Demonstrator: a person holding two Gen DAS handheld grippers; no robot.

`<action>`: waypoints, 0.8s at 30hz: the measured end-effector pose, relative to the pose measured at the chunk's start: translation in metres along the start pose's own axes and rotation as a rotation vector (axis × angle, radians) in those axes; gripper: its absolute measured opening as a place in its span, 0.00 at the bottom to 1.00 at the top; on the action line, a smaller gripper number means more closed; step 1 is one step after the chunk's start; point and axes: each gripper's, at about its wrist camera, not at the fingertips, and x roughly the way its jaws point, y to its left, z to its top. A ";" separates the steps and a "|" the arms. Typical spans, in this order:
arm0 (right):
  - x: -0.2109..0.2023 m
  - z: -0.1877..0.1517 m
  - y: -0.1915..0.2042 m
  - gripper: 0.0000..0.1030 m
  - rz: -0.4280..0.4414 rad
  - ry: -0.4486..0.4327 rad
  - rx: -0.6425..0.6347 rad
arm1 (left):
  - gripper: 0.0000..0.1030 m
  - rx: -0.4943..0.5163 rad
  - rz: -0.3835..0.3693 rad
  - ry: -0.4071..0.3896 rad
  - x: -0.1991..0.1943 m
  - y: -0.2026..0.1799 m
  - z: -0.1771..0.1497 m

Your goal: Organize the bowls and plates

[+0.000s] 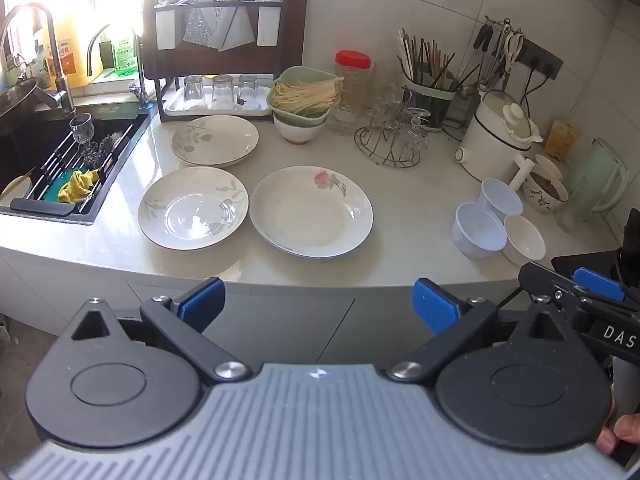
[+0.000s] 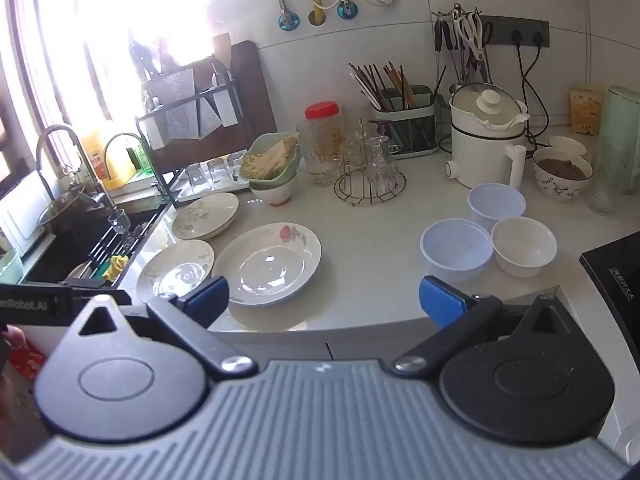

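Left wrist view shows the left gripper (image 1: 318, 304) spread wide and empty before the pale stone counter (image 1: 400, 232), where a white rose-printed plate (image 1: 311, 212) sits just beside a leaf-patterned plate (image 1: 193, 208). Right gripper (image 2: 324, 300) also gapes empty; three small white bowls (image 2: 456, 250) cluster well apart from the plates.

— Any lettering you can read?
— "DAS" in white on the right gripper (image 1: 618, 336), and "Robot.AI" on the left gripper (image 2: 28, 305).
— The bottles by the sink (image 1: 76, 184)?
— Their labels are too blurred, like the black cooktop's (image 2: 616, 280) print.
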 end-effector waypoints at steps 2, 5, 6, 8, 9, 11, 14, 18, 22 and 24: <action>0.001 0.000 -0.001 1.00 0.016 0.014 0.028 | 0.99 0.002 0.000 -0.006 0.000 0.000 0.000; 0.002 0.000 0.000 1.00 0.012 0.015 0.026 | 0.99 0.001 0.000 -0.004 0.000 0.000 0.001; 0.002 -0.001 0.000 1.00 0.012 0.016 0.026 | 0.99 0.003 0.002 -0.001 0.001 0.000 0.001; 0.001 -0.001 0.000 1.00 0.010 0.018 0.024 | 0.99 -0.003 0.006 -0.001 0.000 0.001 0.000; 0.001 0.000 0.000 1.00 0.008 0.019 0.024 | 0.99 -0.007 0.010 -0.001 0.000 0.004 0.000; 0.006 -0.003 0.001 1.00 0.004 0.019 0.026 | 0.99 0.000 0.013 -0.003 -0.001 0.003 -0.001; 0.006 -0.001 -0.001 1.00 0.003 0.016 0.026 | 0.99 0.000 0.016 -0.004 0.000 0.001 -0.004; 0.002 0.000 -0.003 1.00 0.002 0.014 0.025 | 0.99 -0.001 0.015 -0.007 -0.002 0.002 -0.003; 0.001 -0.001 0.001 1.00 -0.002 0.015 0.023 | 0.99 0.001 0.015 -0.012 -0.004 0.000 -0.003; 0.000 -0.001 0.000 1.00 -0.002 0.015 0.023 | 0.99 -0.004 0.015 -0.012 -0.004 0.000 -0.003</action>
